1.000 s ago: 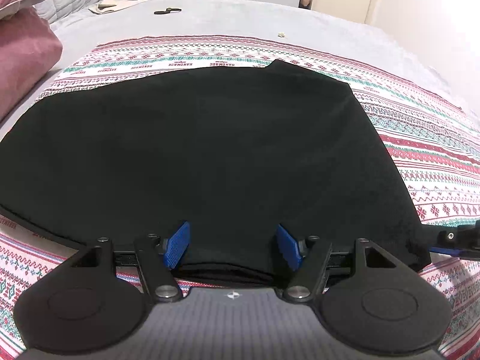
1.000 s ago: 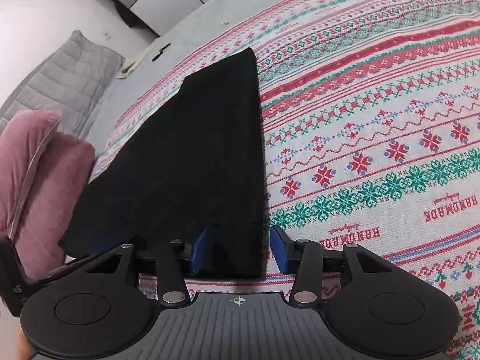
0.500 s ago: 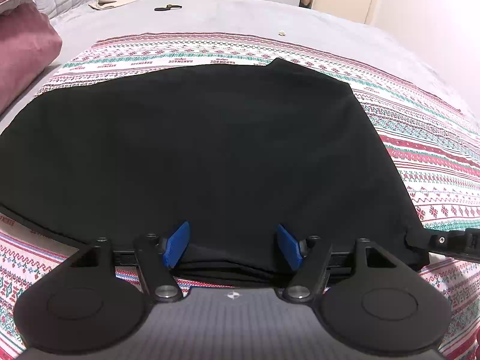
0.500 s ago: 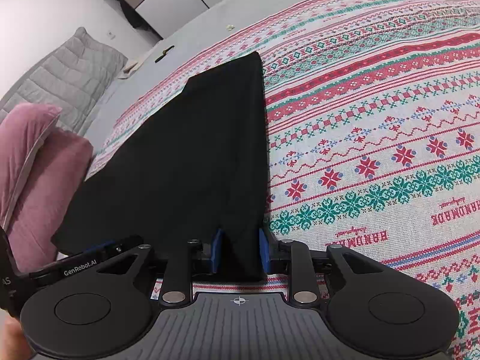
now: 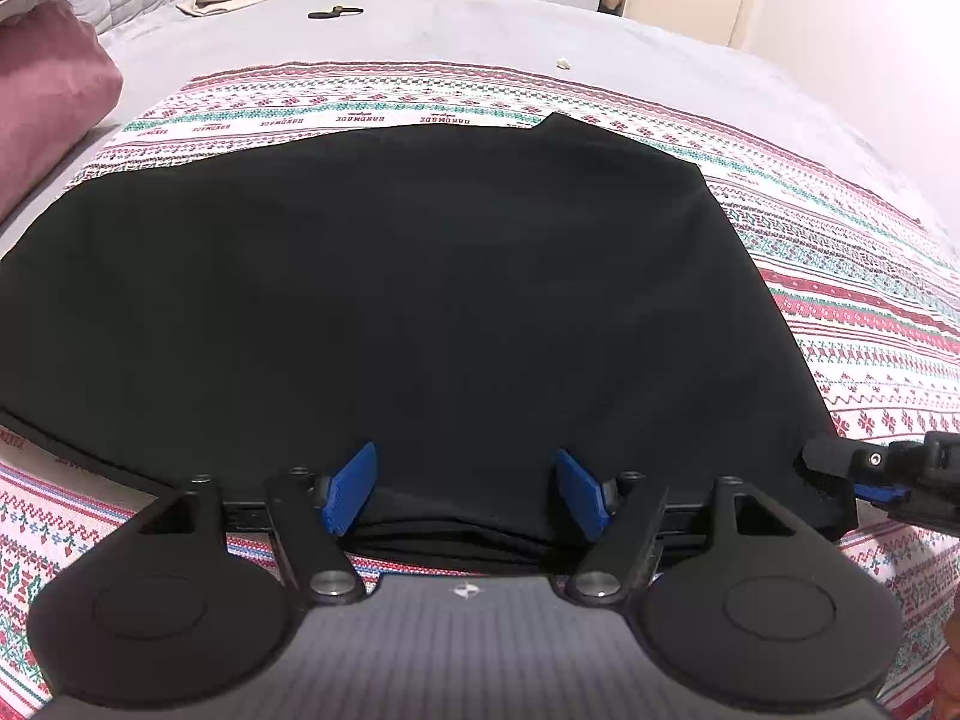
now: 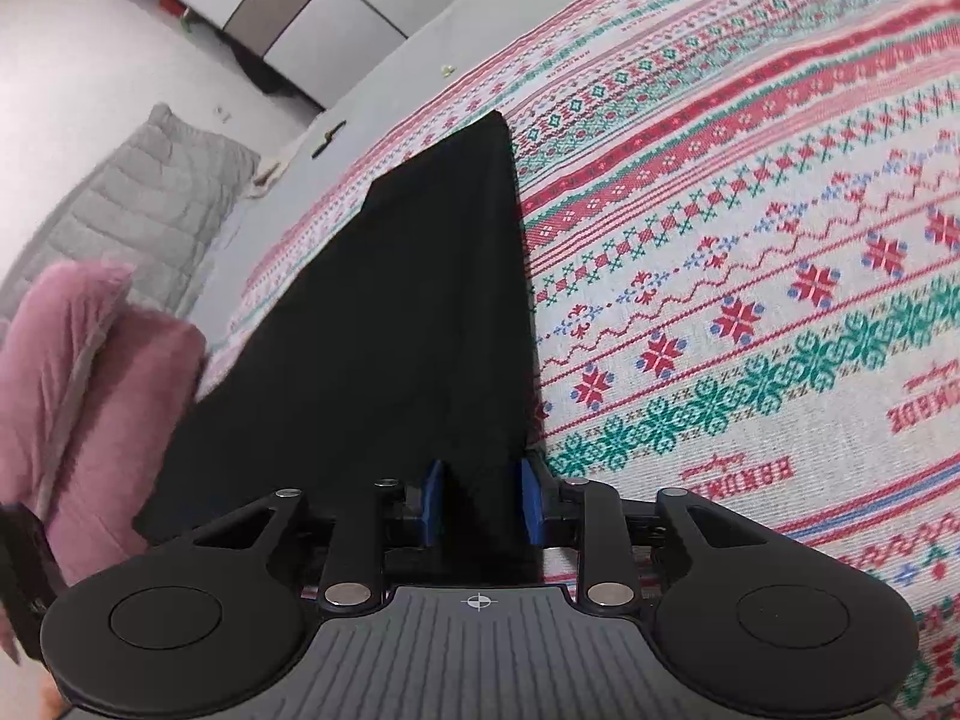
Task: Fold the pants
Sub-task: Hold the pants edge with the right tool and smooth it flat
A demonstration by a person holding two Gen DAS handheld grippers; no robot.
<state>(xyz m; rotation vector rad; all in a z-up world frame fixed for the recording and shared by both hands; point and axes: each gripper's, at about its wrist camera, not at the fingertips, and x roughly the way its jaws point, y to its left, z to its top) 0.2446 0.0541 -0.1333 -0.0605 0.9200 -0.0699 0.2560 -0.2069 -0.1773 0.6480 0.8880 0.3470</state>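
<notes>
While the black fabric pants [image 5: 408, 300] lie flat and spread across the patterned blanket [image 5: 858, 300], I see my left gripper [image 5: 467, 489] sitting at their near edge with its blue pads [image 5: 351, 486] wide apart, the layered hem lying between them without being pinched. My right gripper [image 6: 480, 501] has its blue pads [image 6: 433, 501] drawn in close against a fold of the same black cloth at the near right corner, so I read it as clamped on the pants [image 6: 420, 324]. In the left wrist view that right gripper [image 5: 870, 471] shows at the right edge, touching the corner of the garment.

The blanket [image 6: 750, 276] is a white woven cotton spread with red, green and blue snowflake and zigzag bands. The word "HANDMADE" is woven into it several times; I can read it upside down in a row beyond the pants in the left view and in red beside my right gripper in the right view, with a small cursive line next to it too fine to read.

The blanket rests on a grey bed sheet [image 5: 480, 30]. A pink velvet pillow [image 5: 48, 90] sits at the left, a grey quilted cushion [image 6: 138, 204] behind it, and a small dark object [image 5: 333, 12] lies far off on the sheet.
</notes>
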